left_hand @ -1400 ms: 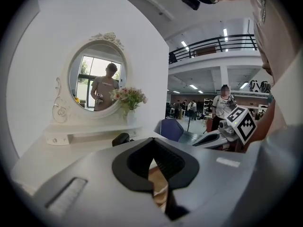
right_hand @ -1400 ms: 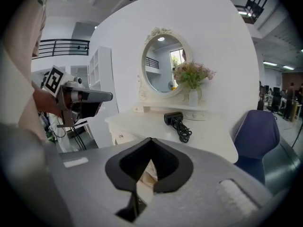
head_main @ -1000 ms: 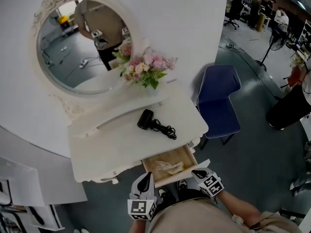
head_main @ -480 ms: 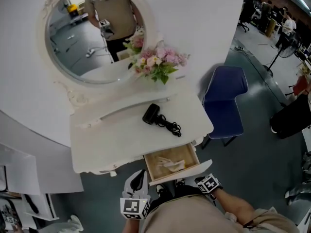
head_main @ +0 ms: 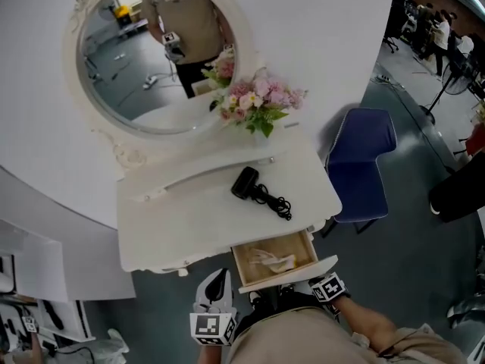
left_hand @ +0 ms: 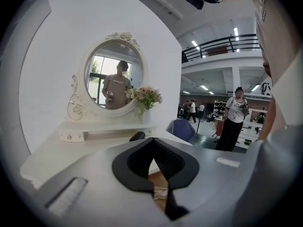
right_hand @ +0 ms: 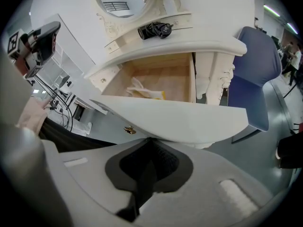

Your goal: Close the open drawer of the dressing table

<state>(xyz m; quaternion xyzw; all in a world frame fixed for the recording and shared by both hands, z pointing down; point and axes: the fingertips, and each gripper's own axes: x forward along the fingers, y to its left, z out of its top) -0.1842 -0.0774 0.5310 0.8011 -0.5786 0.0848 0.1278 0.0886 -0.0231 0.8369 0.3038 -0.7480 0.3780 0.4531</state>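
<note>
Head view: the left gripper (head_main: 220,279) hangs off the tabletop's (head_main: 182,226) front edge, jaws pressed together on nothing. The drawer (head_main: 292,273) stands pulled out under the front right corner, cloth (head_main: 269,260) inside. The right gripper (head_main: 312,282), jaws likewise together and empty, is close against its front panel (right_hand: 189,117). A square push mid-panel, near the knob (right_hand: 128,130), should keep it from skewing.
</note>
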